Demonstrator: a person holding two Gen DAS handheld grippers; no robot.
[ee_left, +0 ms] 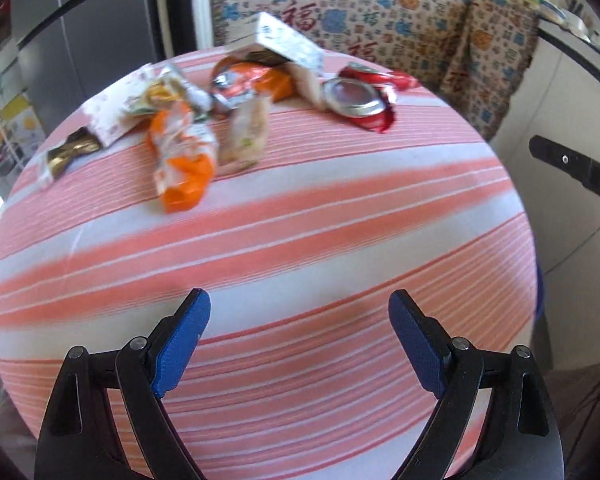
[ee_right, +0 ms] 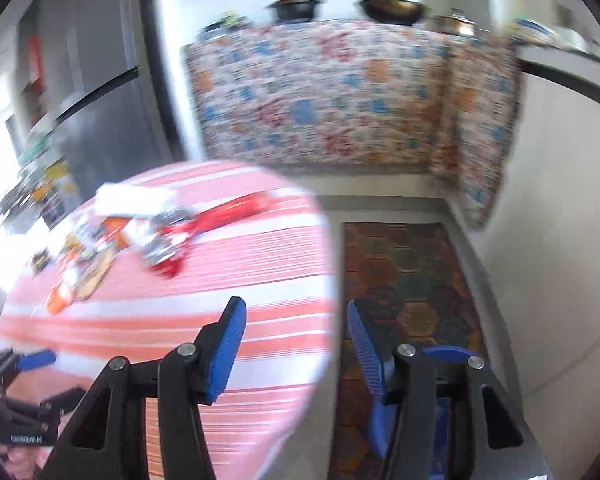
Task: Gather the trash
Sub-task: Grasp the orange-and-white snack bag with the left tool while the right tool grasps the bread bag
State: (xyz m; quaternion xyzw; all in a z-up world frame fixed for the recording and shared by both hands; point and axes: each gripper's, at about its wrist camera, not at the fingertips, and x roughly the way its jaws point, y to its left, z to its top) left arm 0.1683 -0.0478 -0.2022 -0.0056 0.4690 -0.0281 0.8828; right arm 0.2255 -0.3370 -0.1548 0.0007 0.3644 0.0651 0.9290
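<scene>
Left tongs (ee_left: 299, 312) gaped wide, right tongs (ee_right: 296, 320) half-open, both empty – wrappers (ee_left: 180, 148) and crushed can (ee_left: 360, 100) overlapped on table (ee_left: 300, 240); a grab risked snagging two.

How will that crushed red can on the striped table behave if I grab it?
The crushed red can looks flattened and crumpled, so it probably won't roll. Being thin, empty-looking metal, it is likely light and may dent further under squeeze. Its torn-looking edges could snag on the striped tablecloth or slip off smooth pads.
</scene>
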